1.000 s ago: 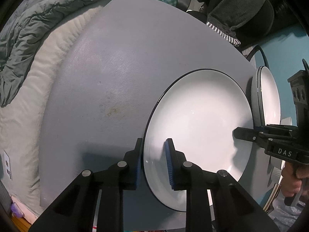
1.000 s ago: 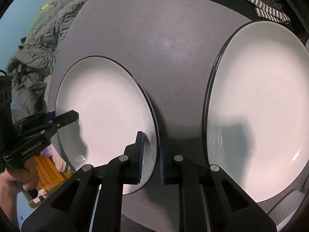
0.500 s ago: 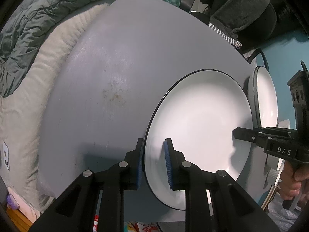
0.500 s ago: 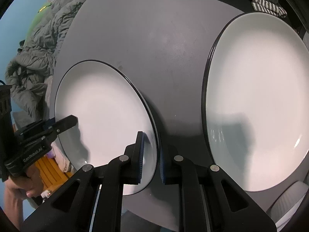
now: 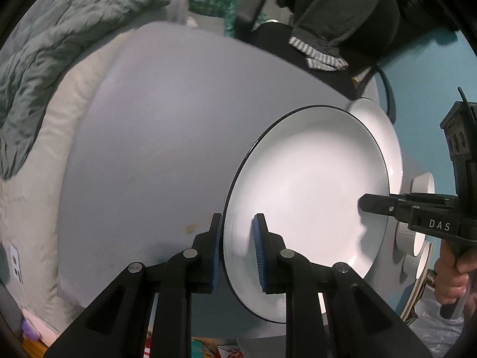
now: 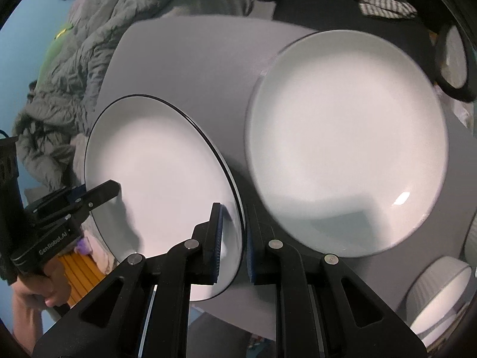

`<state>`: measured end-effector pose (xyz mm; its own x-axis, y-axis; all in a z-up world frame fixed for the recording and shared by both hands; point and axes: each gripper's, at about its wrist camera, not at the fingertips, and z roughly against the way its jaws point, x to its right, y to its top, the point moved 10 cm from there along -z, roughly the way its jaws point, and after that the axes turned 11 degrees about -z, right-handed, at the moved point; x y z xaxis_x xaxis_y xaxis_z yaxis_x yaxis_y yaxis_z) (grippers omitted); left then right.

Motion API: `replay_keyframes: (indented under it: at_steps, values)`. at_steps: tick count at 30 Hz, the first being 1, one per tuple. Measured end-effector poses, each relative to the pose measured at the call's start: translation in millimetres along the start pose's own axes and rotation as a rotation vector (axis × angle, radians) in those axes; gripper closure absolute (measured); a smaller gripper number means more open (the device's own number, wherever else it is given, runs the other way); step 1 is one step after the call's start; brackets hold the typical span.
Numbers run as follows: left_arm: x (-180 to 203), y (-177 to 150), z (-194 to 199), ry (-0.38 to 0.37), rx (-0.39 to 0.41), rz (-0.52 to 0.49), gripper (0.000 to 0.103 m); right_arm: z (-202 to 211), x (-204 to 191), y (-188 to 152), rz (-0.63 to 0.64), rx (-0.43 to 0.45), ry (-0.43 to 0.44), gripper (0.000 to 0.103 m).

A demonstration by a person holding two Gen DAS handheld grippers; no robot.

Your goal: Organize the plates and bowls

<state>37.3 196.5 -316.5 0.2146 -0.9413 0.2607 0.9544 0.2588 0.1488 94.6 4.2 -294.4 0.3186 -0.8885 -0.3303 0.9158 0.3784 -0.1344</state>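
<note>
A white plate with a black rim (image 5: 310, 179) (image 6: 155, 164) is held above the grey table (image 5: 167, 125) by both grippers. My left gripper (image 5: 238, 250) is shut on its near edge. My right gripper (image 6: 234, 244) is shut on the opposite edge and shows at the right of the left wrist view (image 5: 387, 205). The left gripper shows at the left of the right wrist view (image 6: 98, 192). A second white plate (image 6: 345, 143) lies on the table to the right; its edge shows behind the held plate in the left wrist view (image 5: 384, 128).
Ribbed grey bowls (image 6: 441, 292) (image 5: 417, 208) sit at the table's right front. A grey duvet (image 5: 53, 44) lies beside the table on a bed. A chair with dark clothes (image 5: 342, 15) stands behind. A black-rimmed round object (image 6: 454, 59) is at far right.
Both grippers have lifted the held plate off the table and carried it toward the second plate; the table looks farther away and the bowls have come into view.
</note>
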Motion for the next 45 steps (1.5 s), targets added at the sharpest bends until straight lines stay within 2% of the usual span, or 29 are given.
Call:
replay_keyframes:
  at_steps: [8, 16, 23, 34, 39, 41, 43, 45]
  values:
    - [56.5, 44.3, -8.2, -0.007, -0.001, -0.109, 0.084, 34.0, 50.1, 23.2, -0.098, 0.057, 0.018, 0.089]
    - [108.4, 79.5, -33.4, -0.012, -0.027, -0.189, 0.084, 53.4, 102.7, 33.8, -0.194, 0.083, 0.027, 0.089]
    - [120.5, 94.0, -53.8, 0.018, -0.068, -0.204, 0.083, 44.9, 132.1, 45.1, -0.25, 0.057, 0.035, 0.088]
    - [122.3, 103.3, -72.7, 0.126, -0.107, -0.22, 0.079, 35.1, 141.6, 52.2, -0.277, 0.019, 0.041, 0.088]
    - [124.0, 106.4, -73.5, 0.143, -0.118, -0.247, 0.076, 34.7, 144.3, 56.2, -0.325, -0.007, 0.074, 0.081]
    - [124.7, 108.1, -73.9, 0.176, -0.117, -0.276, 0.069, 35.5, 141.3, 56.8, -0.337, -0.015, 0.103, 0.067]
    - [124.8, 107.8, -74.4, 0.23, -0.12, -0.31, 0.062, 36.3, 138.4, 55.6, -0.343, -0.022, 0.116, 0.058]
    - [124.9, 106.2, -73.0, 0.246, -0.114, -0.325, 0.06, 37.9, 135.8, 54.1, -0.357, -0.033, 0.122, 0.052]
